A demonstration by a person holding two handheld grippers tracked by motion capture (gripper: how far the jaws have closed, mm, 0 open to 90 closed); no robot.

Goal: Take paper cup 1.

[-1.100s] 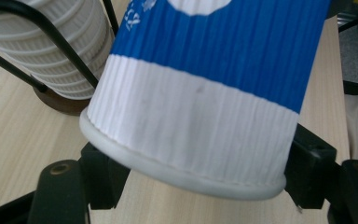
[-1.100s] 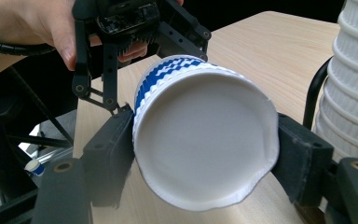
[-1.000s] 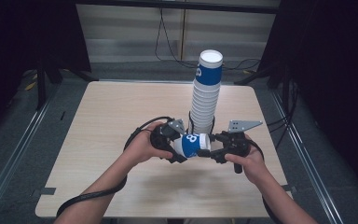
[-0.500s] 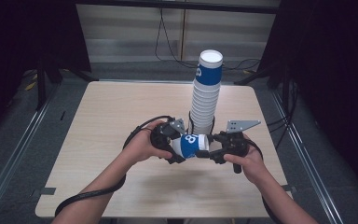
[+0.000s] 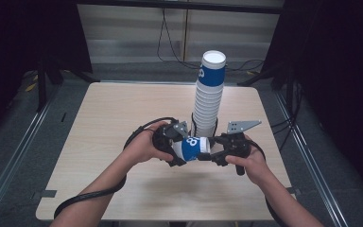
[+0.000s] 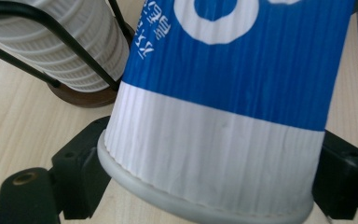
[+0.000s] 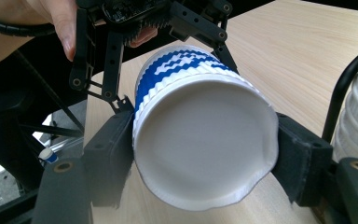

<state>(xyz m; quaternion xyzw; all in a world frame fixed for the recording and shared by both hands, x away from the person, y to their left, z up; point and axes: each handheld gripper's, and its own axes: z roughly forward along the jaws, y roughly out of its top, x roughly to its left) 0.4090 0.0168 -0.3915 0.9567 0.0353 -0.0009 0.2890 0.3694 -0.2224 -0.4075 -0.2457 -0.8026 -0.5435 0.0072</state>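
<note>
Above table, cup sits between both fingers.

Tall stack of cups standing upright on the table, blue cup on top. Just in front of the stack, a blue and white cup lying sideways, clamped between left gripper and right gripper. Hands wrapped round both grippers, near side of the stack. Cable looping off toward the table's near left edge.

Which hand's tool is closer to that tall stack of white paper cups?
Right, by a little. The right tool sits just below the stack; the left tool sits below and leftward of it.
</note>
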